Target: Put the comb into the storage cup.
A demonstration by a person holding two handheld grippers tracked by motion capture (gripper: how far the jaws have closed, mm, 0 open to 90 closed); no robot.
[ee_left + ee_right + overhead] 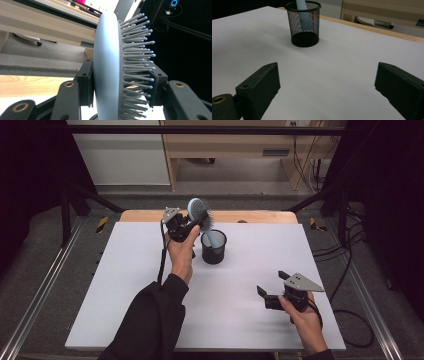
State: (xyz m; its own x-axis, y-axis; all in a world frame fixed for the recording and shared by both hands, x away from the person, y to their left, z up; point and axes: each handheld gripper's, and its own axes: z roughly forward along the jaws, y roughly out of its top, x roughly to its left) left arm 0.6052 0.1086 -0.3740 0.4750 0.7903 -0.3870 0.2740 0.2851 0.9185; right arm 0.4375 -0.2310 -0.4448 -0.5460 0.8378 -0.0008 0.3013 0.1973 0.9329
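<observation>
Hairbrush [200, 213] seen from the high view with its handle down in the black mesh cup [213, 247] at the far middle of the tabletop [125, 285], long axis leaning up and to the left, head well above the rim. Left tongs [192, 224] clamped on that head from the left; right tongs [270, 296] parked near and right, well apart from the cup, so left hand much the nearer.

Left gripper view: brush head [107, 70] edge-on and upright, pinched between the pads, bristles [136, 55] toward the right pad.

Right gripper view: jaws spread wide on nothing, cup [305, 25] far ahead with the pale handle [301, 7] inside.
</observation>
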